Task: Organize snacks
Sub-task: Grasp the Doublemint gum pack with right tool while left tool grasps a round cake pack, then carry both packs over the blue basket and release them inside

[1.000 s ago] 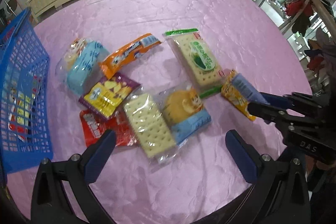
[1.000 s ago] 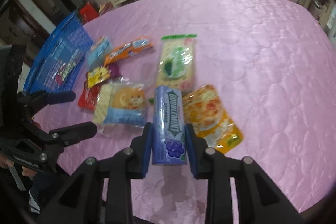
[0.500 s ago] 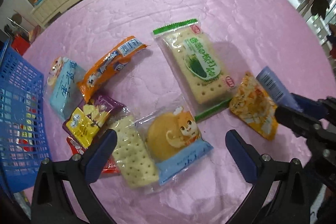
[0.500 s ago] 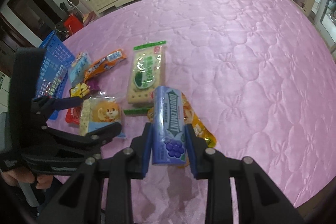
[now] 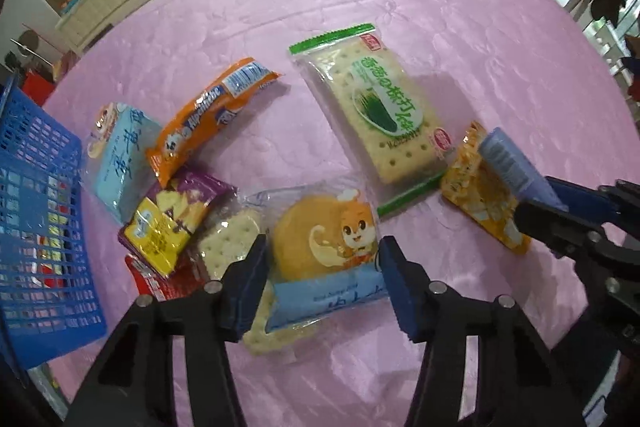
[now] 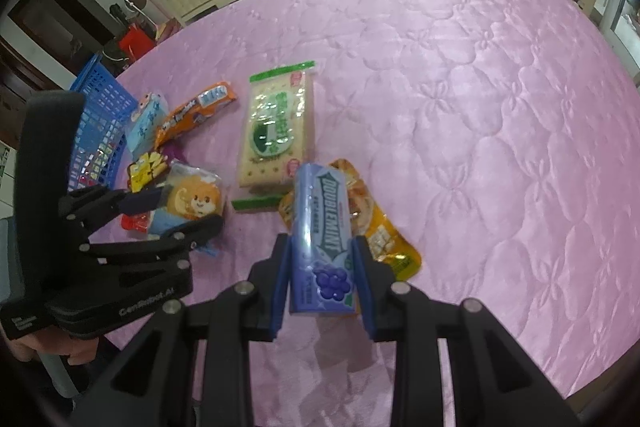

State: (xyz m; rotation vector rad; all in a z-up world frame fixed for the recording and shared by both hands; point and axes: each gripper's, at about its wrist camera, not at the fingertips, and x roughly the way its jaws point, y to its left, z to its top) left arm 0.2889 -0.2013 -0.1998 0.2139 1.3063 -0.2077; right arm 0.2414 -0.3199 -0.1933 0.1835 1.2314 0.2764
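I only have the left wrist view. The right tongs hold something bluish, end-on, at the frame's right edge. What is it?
Observer: A purple rectangular Doublemint gum pack with grapes printed on it, clamped between the right tongs.
Reviewer: Does the yellow-orange foil packet near it lie flat?
Observer: Yes. The right wrist view shows the yellow-orange foil packet flat on the pink quilted tablecloth, its near end clear of the tongs.
Reviewer: Are the left tongs gripping the squirrel bun packet?
Observer: From the side, the left tongs straddle the clear squirrel-printed bun packet. I cannot tell whether they touch it.
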